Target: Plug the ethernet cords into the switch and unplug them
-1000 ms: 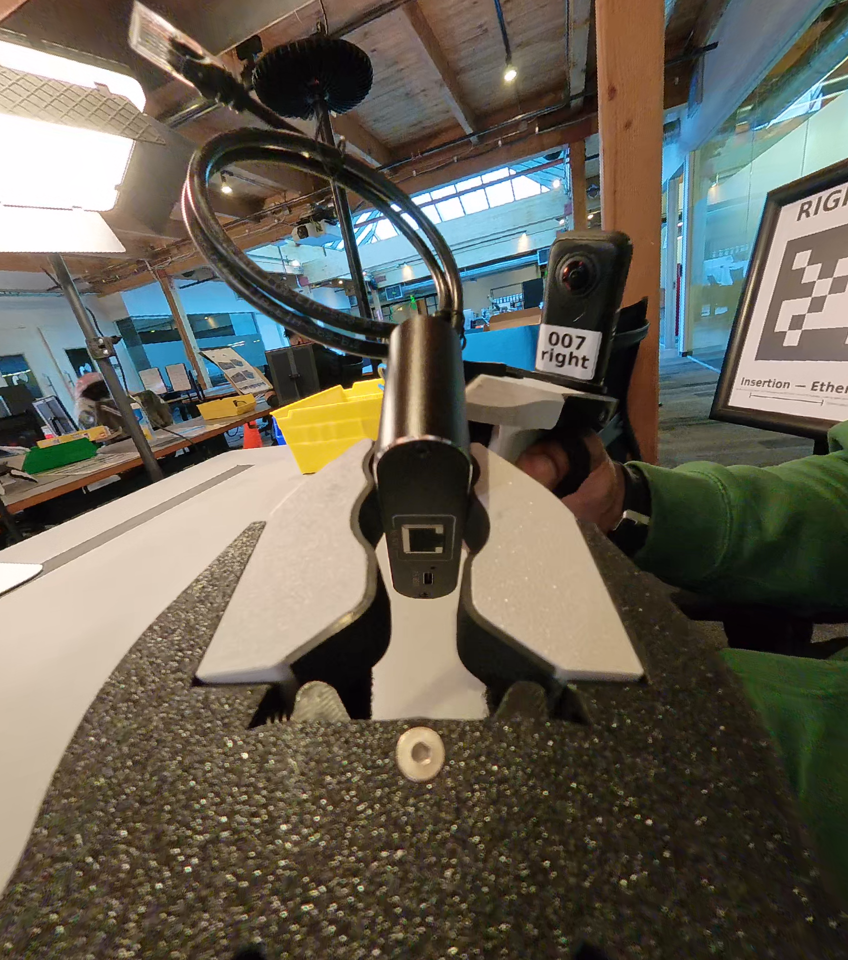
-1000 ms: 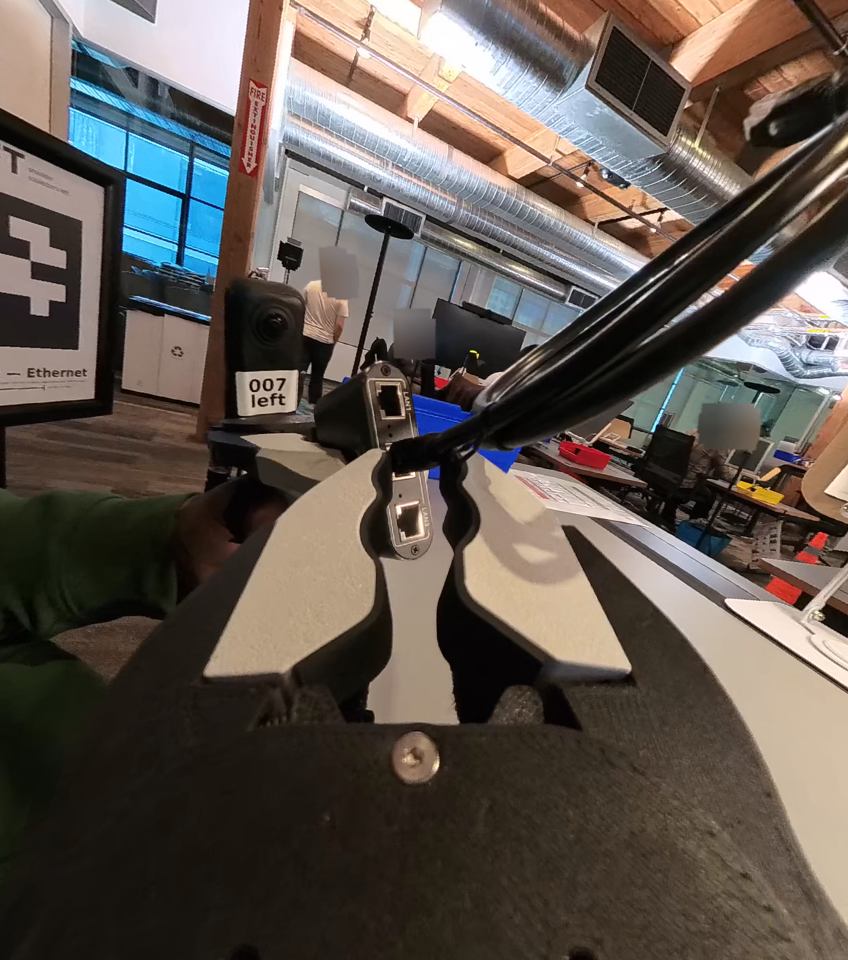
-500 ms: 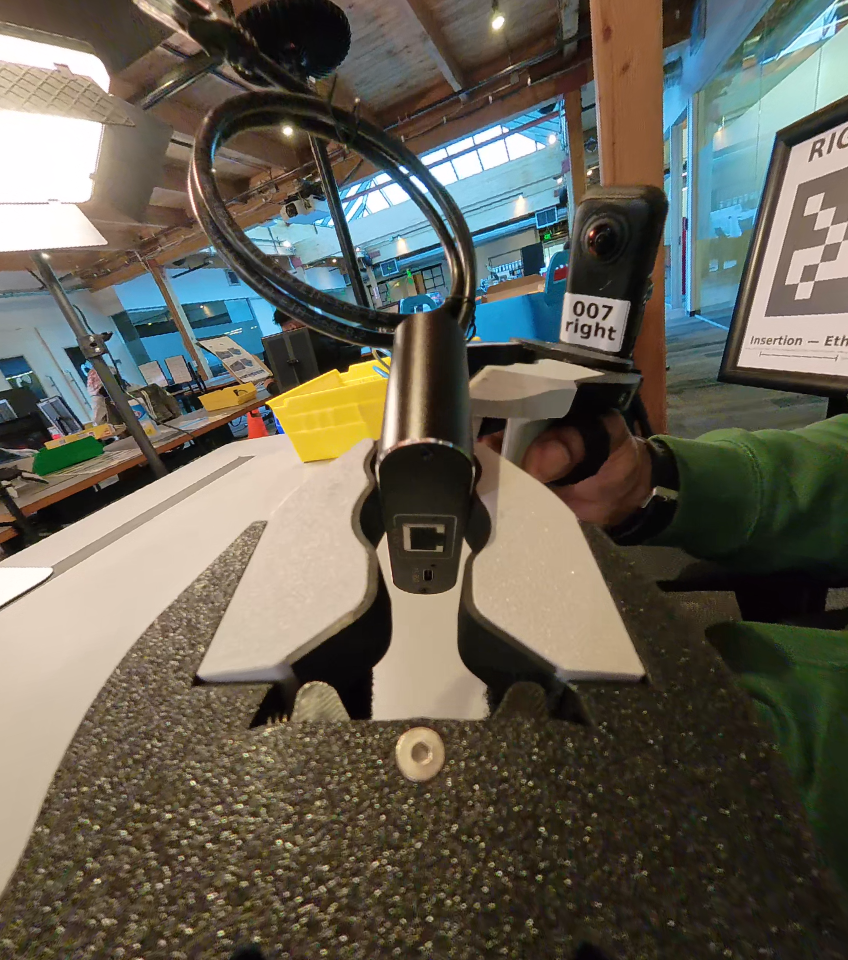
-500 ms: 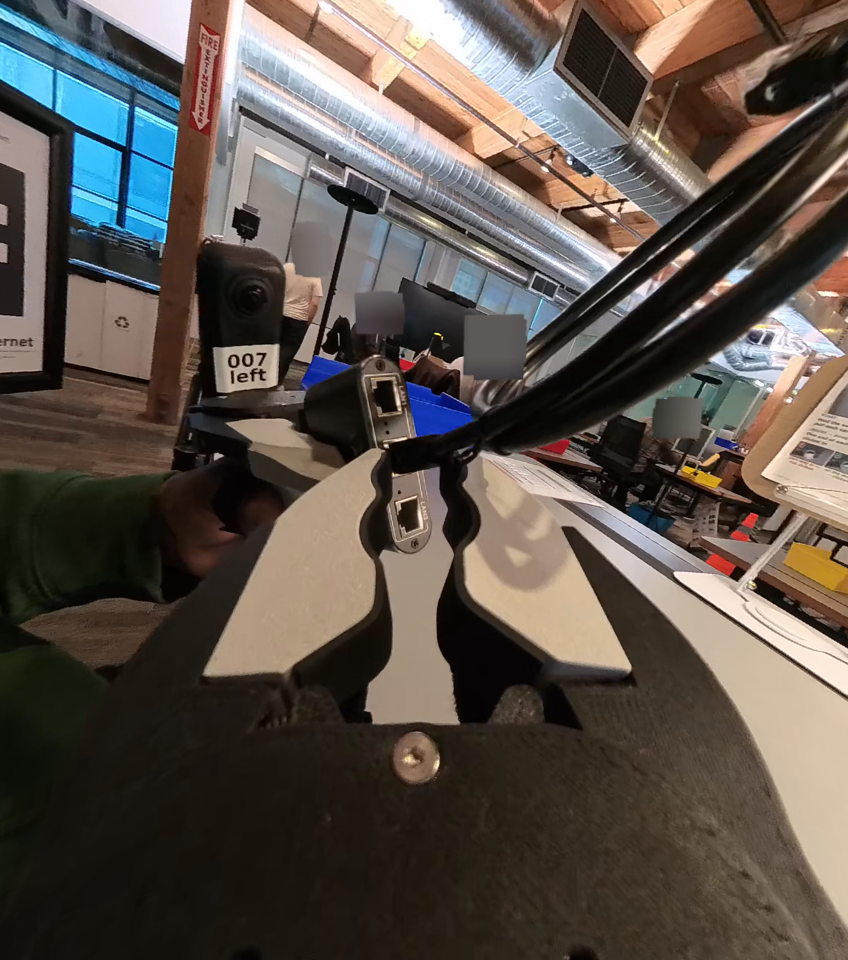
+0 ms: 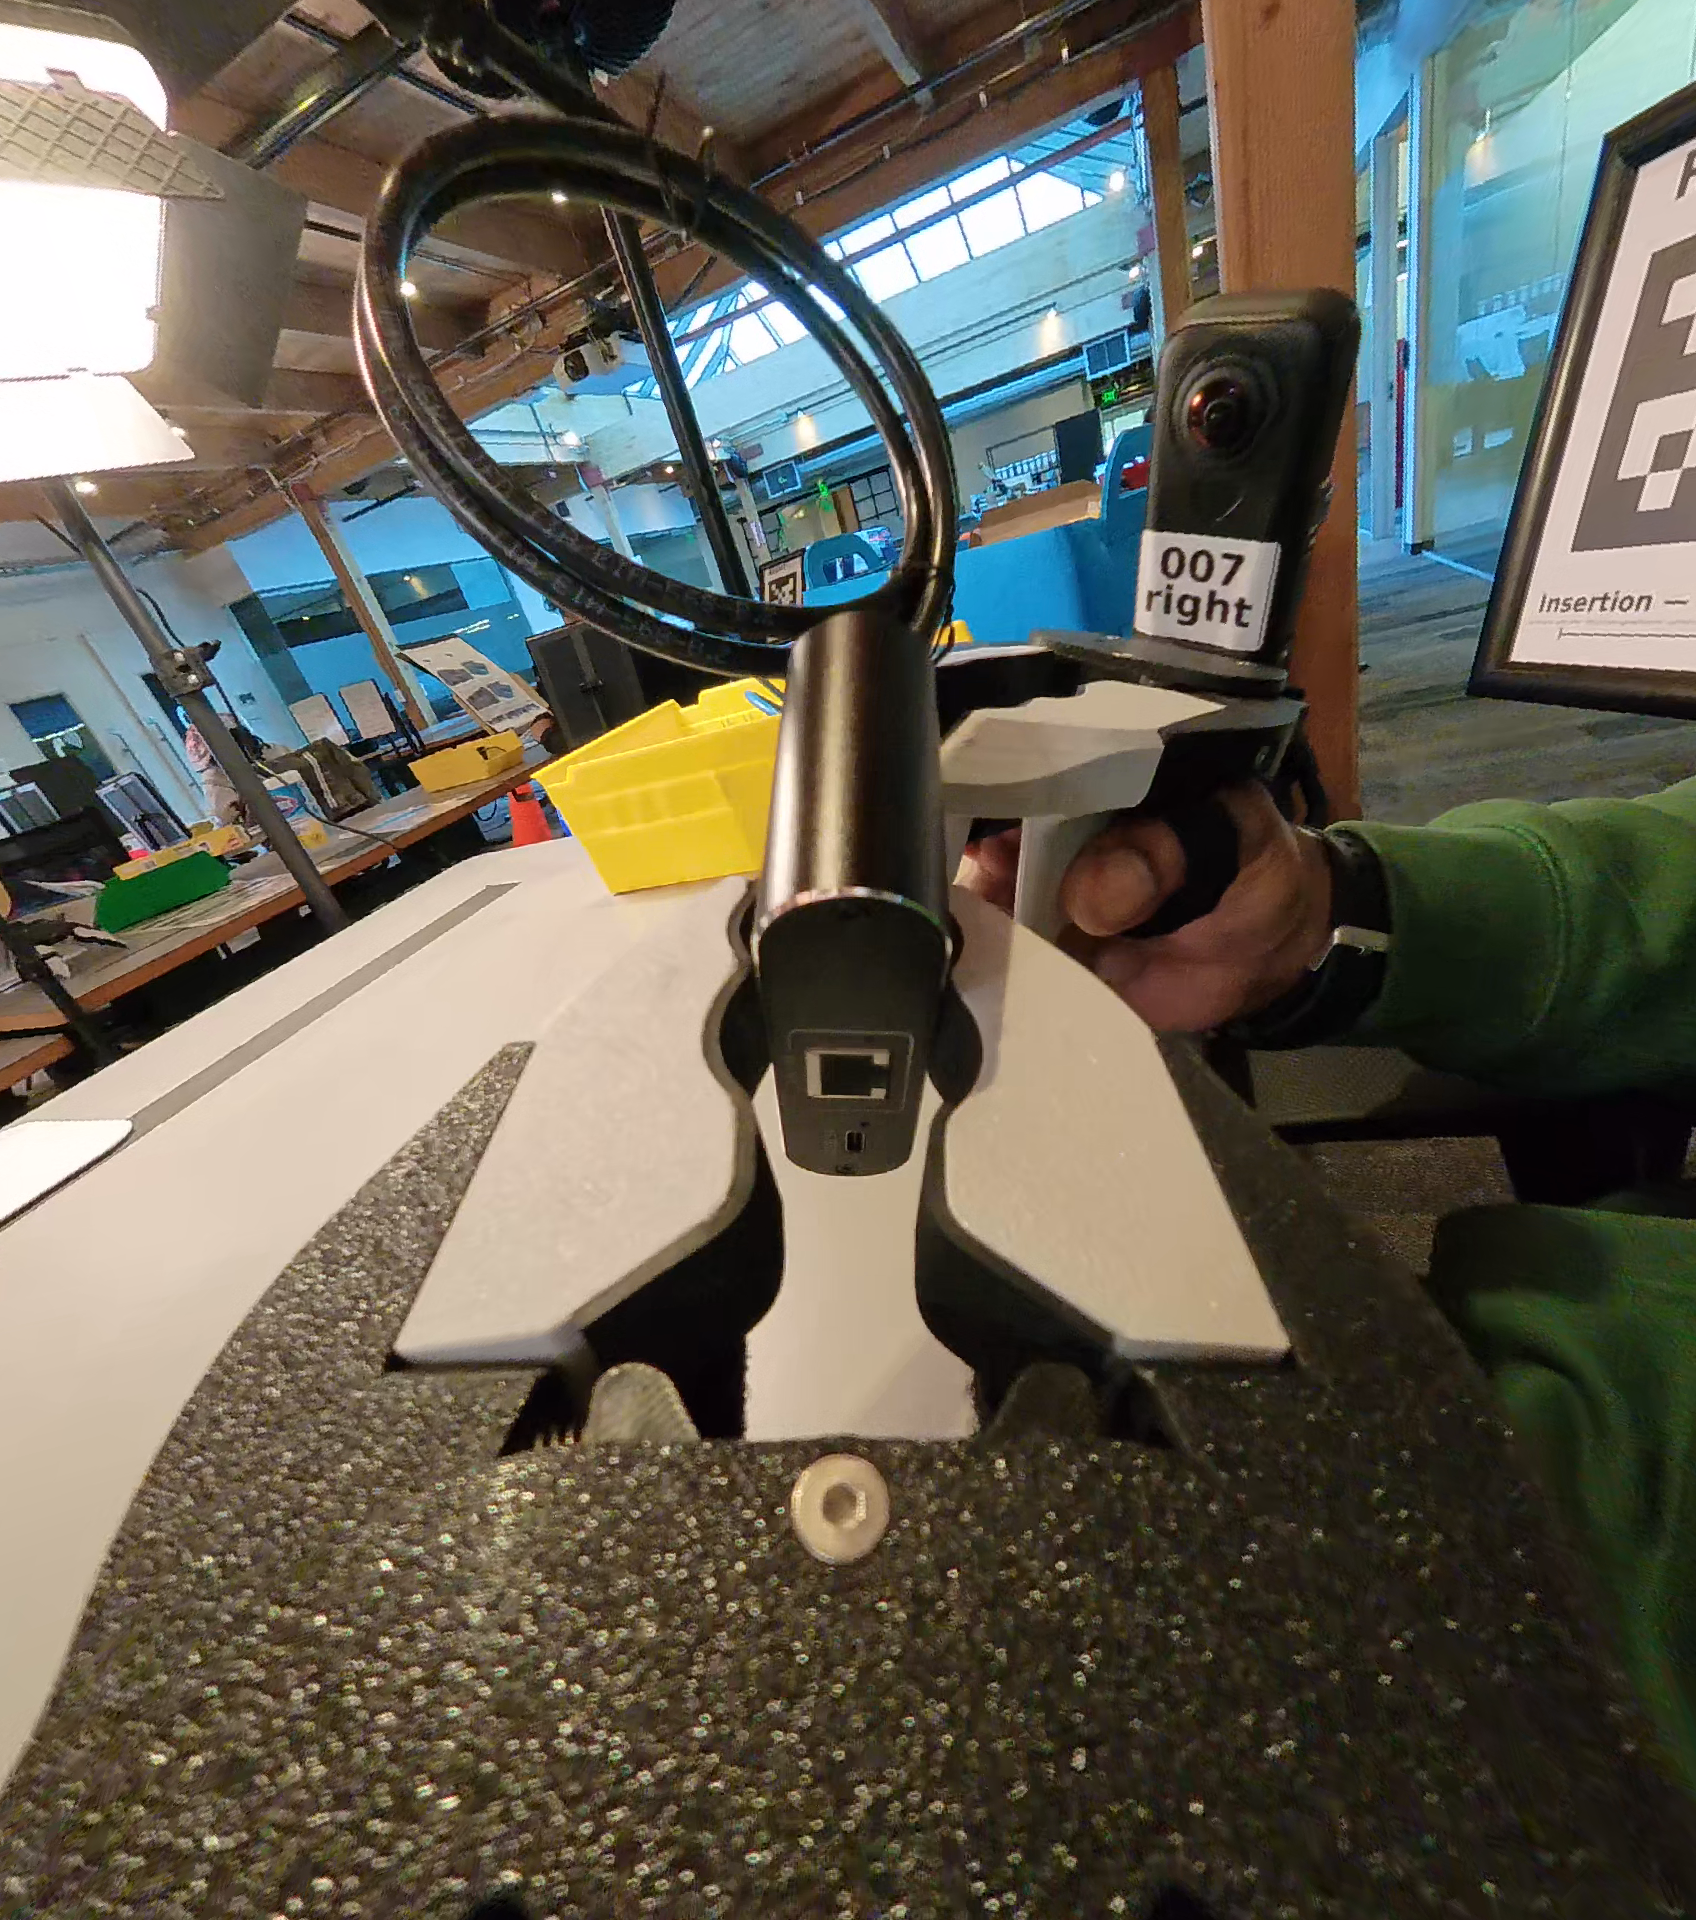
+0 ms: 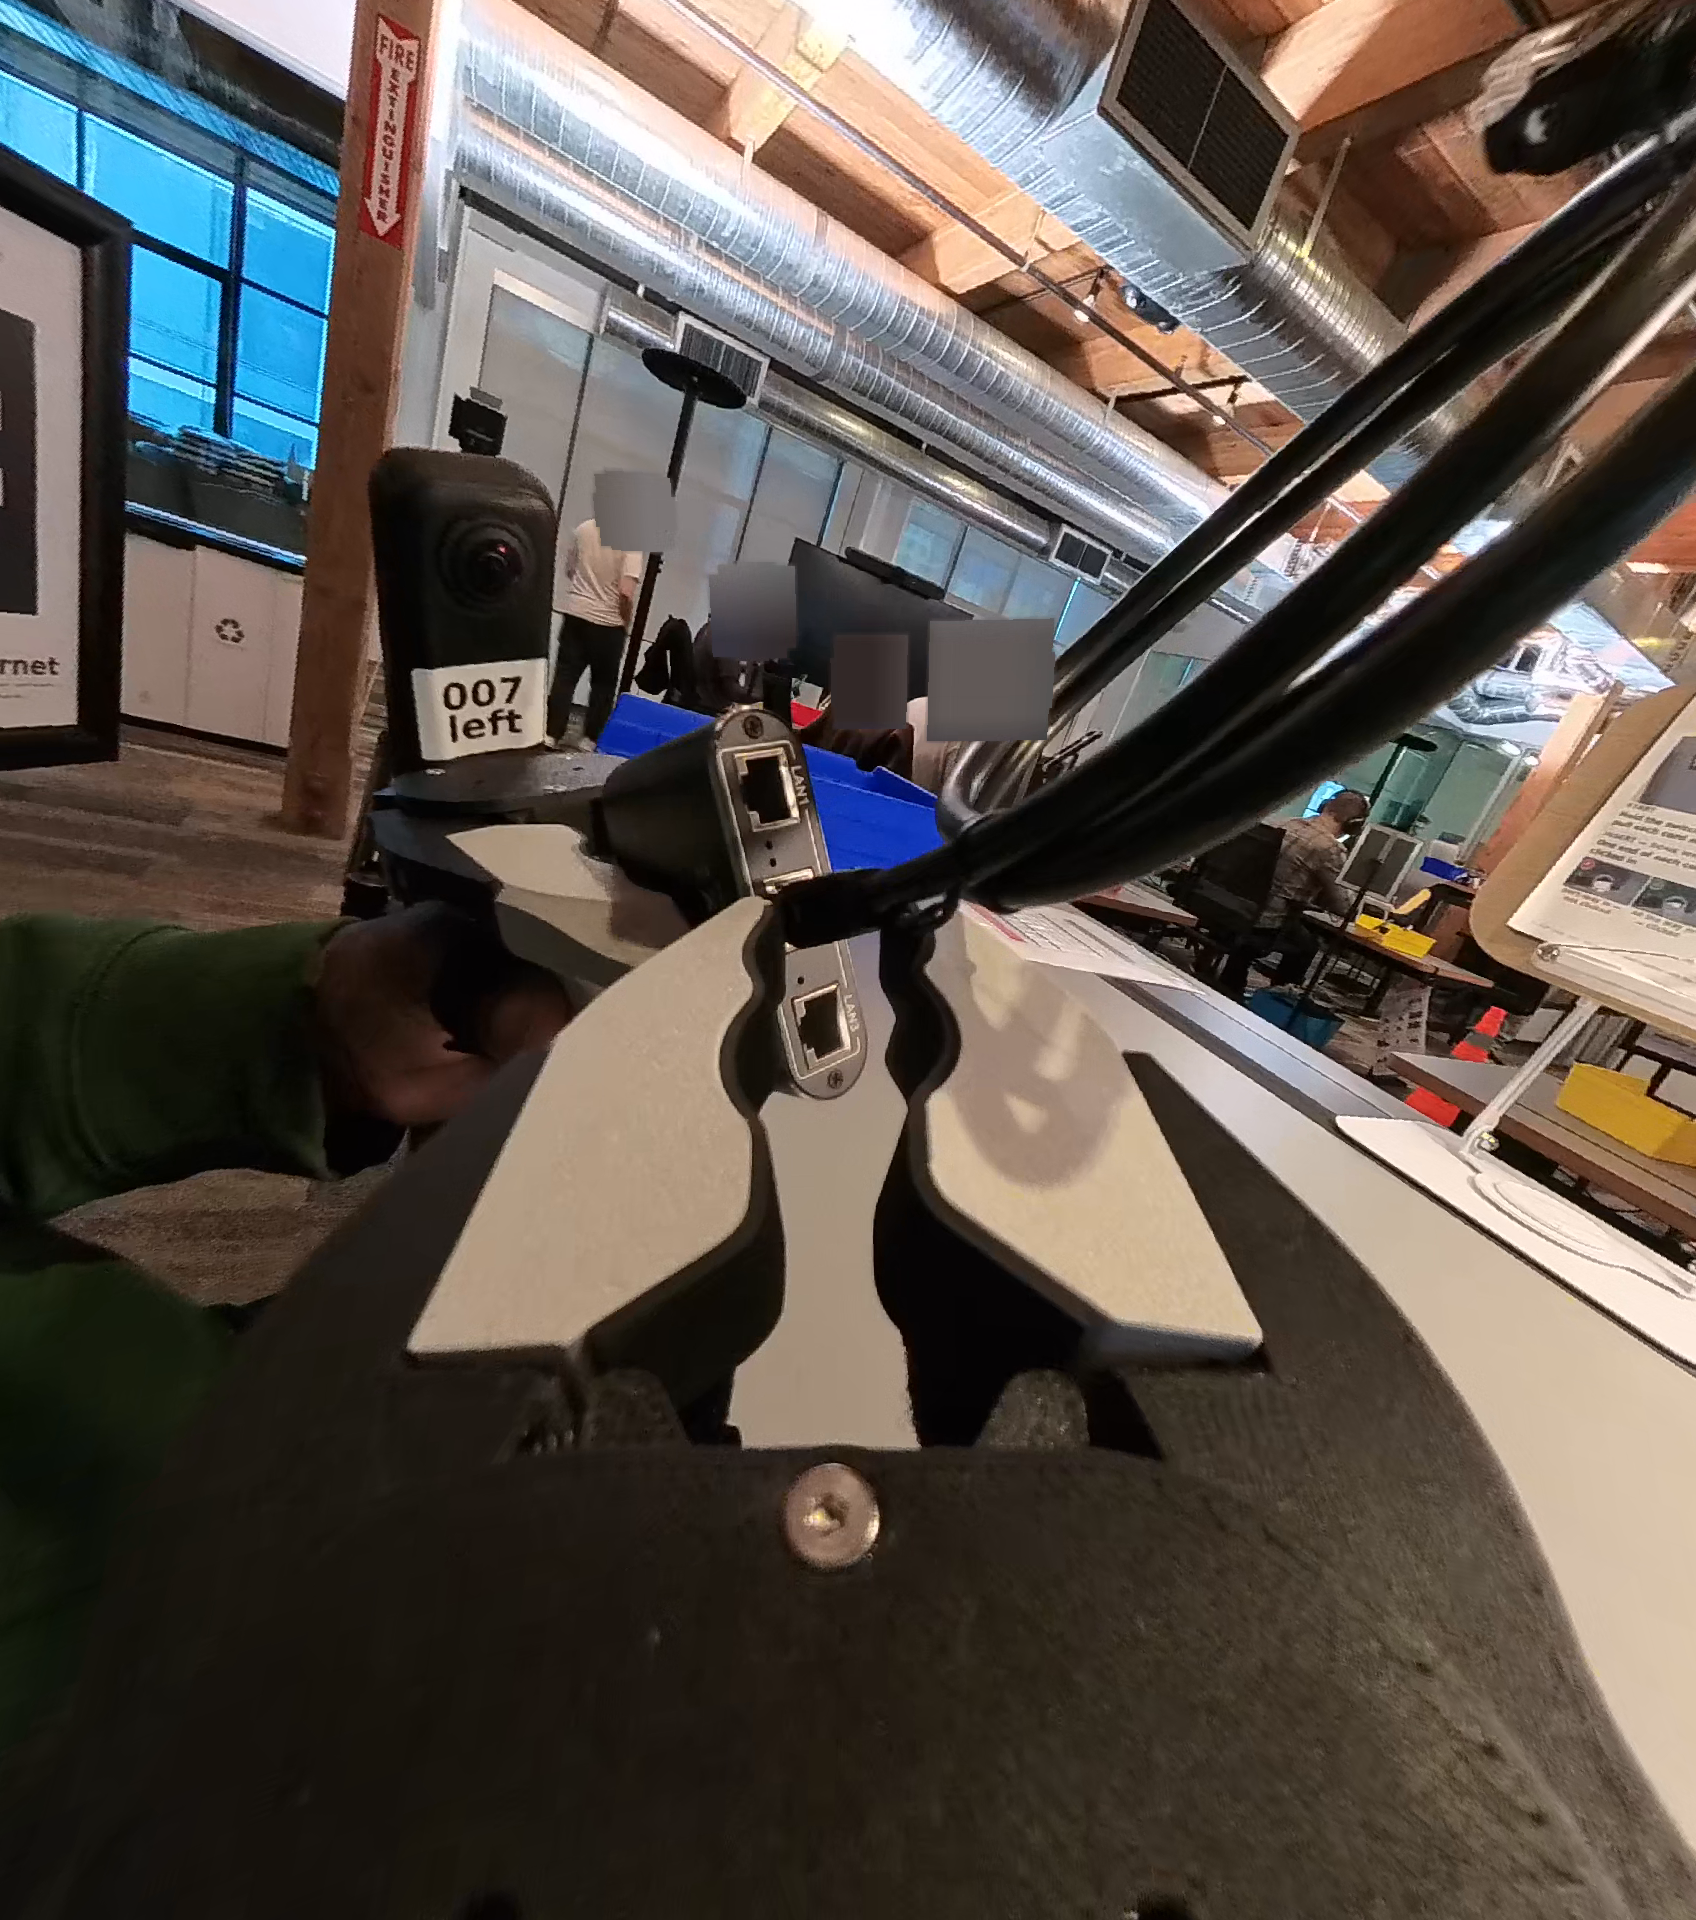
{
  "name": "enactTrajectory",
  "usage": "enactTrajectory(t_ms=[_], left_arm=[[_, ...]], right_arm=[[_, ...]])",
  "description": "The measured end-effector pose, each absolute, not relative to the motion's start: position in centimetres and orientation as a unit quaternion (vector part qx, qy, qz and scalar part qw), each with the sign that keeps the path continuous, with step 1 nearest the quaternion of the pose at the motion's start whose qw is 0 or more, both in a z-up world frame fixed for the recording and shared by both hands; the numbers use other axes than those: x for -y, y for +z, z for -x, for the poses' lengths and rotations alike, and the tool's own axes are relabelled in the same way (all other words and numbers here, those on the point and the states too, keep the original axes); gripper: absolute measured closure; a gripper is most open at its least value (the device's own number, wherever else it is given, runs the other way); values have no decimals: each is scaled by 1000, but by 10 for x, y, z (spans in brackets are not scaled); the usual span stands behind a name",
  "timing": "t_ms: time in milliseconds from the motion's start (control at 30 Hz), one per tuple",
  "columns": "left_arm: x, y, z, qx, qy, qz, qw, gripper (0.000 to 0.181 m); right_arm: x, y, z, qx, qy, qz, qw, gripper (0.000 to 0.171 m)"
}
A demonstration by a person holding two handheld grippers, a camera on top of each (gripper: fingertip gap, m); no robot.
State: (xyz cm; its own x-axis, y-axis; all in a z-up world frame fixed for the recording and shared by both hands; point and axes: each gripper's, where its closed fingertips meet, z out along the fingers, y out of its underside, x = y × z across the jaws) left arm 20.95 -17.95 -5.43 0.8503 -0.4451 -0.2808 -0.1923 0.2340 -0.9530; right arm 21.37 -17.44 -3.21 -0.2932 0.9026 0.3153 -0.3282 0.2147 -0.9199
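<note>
The black switch (image 5: 852,966) sits clamped between my left gripper (image 5: 849,1039) fingers, its single-port end facing me, lifted above the grey table (image 5: 200,1195). My right gripper (image 6: 828,997) is closed on the black ethernet cord (image 6: 865,902) at the switch's (image 6: 771,831) far face, between two open ports. The cord loops (image 5: 657,364) high over the switch. Compared with a second ago, the right gripper (image 5: 1083,748) and the hand (image 5: 1197,914) holding it have shifted right and higher in the left wrist view; both grips are unchanged.
</note>
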Motion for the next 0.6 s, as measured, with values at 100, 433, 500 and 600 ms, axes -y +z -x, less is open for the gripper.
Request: enactTrajectory(t_ms=[100, 433, 500, 600], left_arm=[[180, -55, -211, -264, -87, 613, 739, 153], [177, -61, -215, -281, -67, 622, 727, 153], [178, -62, -217, -286, -68, 623, 725, 153], [179, -64, -220, -298, -72, 623, 720, 153]], right_arm=[[175, -32, -215, 572, 572, 249, 532, 153], [174, -38, -221, 608, 579, 232, 492, 154], [174, -39, -223, 612, 581, 229, 485, 155], [176, -41, -226, 626, 582, 220, 469, 156]])
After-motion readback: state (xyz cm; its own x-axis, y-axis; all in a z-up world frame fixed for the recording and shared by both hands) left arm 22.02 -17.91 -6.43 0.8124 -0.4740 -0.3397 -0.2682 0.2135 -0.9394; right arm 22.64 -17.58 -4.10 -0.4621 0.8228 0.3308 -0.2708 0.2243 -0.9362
